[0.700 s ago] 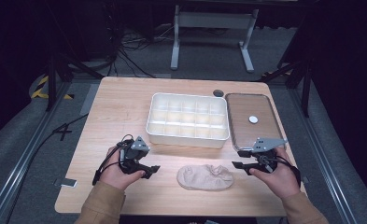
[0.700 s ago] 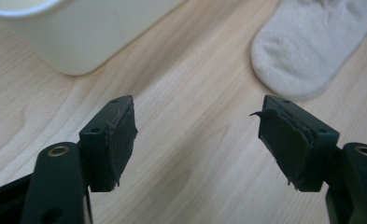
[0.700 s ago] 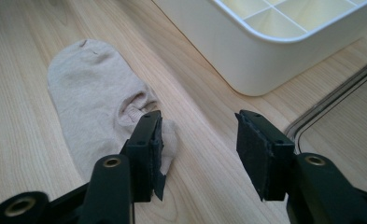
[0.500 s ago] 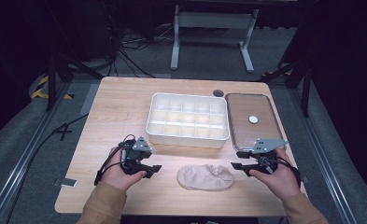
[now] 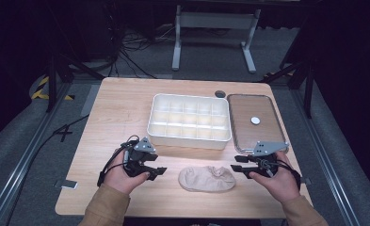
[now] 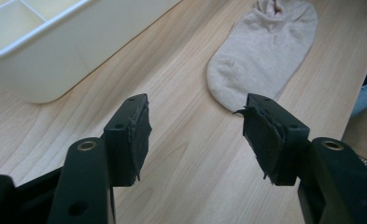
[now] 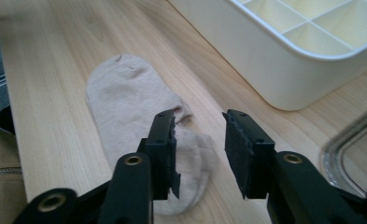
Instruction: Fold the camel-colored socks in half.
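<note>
A light wooden table stands on a dark grey floor, with cables and a metal stand behind it; the work surface carries three items and both hands.

Left side: the left gripper rests low over the table, jaws spread wide with nothing between them; in the left gripper view its pads frame bare wood, with the sock's toe end just ahead.

Centre: the sock, beige and low-cut, lies flat near the front edge, between the two grippers and in front of the white divided tray; it touches neither.

Right side: the right gripper points at the sock's cuff end; jaws stand at a moderate gap, empty, the sock's opening lying under and just beyond the tips. The lidded brown tray sits beside the white one.

Handling: the sock is judged light, soft and limp; it will sag and fold when lifted and will not slip readily from rubber pads; pinch a fold of fabric at the cuff or toe, pressing lightly down to gather material.

Change from the earlier frames: both grippers sit slightly closer to the sock; the sock itself is unmoved.
</note>
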The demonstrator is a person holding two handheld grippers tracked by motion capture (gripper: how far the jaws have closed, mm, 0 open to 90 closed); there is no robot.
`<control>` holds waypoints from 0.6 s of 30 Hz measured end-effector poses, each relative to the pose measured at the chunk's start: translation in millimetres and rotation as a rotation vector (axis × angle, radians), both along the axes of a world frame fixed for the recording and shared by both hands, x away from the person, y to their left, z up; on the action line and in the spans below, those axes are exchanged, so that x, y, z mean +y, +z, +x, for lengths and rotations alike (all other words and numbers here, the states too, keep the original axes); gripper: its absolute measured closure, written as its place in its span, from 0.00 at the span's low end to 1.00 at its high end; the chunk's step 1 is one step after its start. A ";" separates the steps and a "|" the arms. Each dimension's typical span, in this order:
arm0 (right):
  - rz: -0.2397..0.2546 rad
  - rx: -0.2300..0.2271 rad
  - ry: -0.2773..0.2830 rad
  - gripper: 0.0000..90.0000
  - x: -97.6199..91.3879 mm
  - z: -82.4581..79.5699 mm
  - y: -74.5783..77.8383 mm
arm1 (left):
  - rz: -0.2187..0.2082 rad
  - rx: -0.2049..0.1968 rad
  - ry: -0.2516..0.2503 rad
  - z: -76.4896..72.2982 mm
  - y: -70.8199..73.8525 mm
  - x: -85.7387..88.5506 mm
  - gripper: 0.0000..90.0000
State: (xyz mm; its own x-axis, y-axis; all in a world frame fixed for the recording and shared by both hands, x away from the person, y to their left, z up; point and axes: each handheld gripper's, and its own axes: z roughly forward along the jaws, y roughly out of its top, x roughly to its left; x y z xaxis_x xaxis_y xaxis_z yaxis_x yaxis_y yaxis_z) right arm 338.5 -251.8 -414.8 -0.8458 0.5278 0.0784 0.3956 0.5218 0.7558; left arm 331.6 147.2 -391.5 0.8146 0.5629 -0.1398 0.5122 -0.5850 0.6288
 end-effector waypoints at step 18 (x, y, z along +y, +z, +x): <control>-0.051 0.048 0.150 1.00 46.7 -6.1 -11.5 | -0.011 0.013 -0.023 -2.2 7.6 -15.8 0.47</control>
